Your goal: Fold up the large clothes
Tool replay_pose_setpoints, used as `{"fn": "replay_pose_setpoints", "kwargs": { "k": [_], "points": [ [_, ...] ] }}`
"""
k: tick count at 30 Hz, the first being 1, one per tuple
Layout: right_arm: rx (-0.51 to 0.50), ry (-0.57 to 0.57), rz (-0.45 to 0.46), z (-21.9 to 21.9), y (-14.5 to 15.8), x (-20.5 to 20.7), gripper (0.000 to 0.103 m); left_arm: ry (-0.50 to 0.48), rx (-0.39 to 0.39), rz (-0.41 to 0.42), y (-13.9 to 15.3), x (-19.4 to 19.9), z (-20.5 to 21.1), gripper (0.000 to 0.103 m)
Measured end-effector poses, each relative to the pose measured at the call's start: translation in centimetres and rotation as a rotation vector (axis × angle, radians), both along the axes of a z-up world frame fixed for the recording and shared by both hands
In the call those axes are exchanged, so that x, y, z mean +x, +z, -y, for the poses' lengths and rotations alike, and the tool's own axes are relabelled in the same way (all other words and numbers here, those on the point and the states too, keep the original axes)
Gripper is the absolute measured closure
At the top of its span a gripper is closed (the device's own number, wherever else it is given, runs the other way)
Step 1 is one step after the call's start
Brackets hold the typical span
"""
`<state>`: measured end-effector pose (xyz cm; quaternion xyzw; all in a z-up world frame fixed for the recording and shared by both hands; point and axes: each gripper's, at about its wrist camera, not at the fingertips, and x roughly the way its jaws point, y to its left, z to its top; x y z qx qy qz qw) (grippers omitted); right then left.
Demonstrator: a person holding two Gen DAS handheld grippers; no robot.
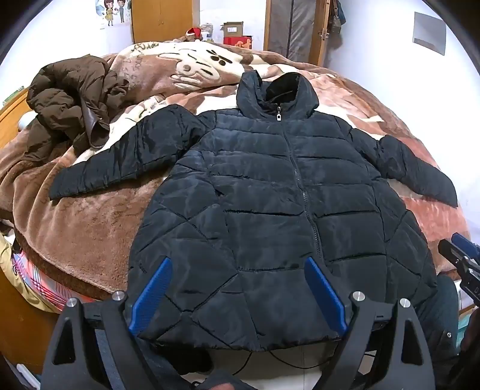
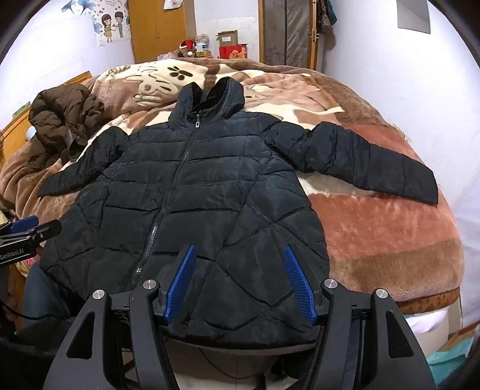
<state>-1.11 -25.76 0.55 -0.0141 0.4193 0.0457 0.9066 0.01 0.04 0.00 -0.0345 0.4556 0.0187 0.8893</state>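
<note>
A black hooded puffer jacket lies flat and zipped on the bed, front up, hood at the far end. Both sleeves are spread outward, the left sleeve and the right sleeve. My left gripper hovers over the jacket's near hem on its left half, blue pads wide apart and open. My right gripper hangs over the hem's right half, also open, its pads clear of the fabric. Each gripper shows at the edge of the other's view, the right one and the left one.
A crumpled brown jacket sits at the far left of the bed. A plush brown and cream blanket covers the bed. Boxes and a wooden wardrobe stand beyond it. A dark cable dangles below the near hem.
</note>
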Motion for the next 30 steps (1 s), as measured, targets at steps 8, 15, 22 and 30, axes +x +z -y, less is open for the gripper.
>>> {"fn": "replay_pose_setpoints", "kwargs": {
  "k": [8,15,22,30],
  "points": [
    [0.006,-0.001,-0.009,-0.06,-0.03,0.04,0.042,0.001,0.002,0.005,-0.09,0.12,-0.05,0.012],
    [0.001,0.003,-0.013,-0.15,-0.24,0.12,0.042,-0.003,0.004,0.003,-0.13,-0.02,0.29,0.012],
    [0.001,0.002,-0.016,-0.01,-0.11,0.11,0.042,-0.003,0.002,0.004,-0.19,-0.12,0.41,0.012],
    [-0.004,0.004,-0.022,-0.37,-0.70,0.08,0.042,-0.006,0.001,0.004,-0.29,-0.09,0.52,0.012]
  ]
}}
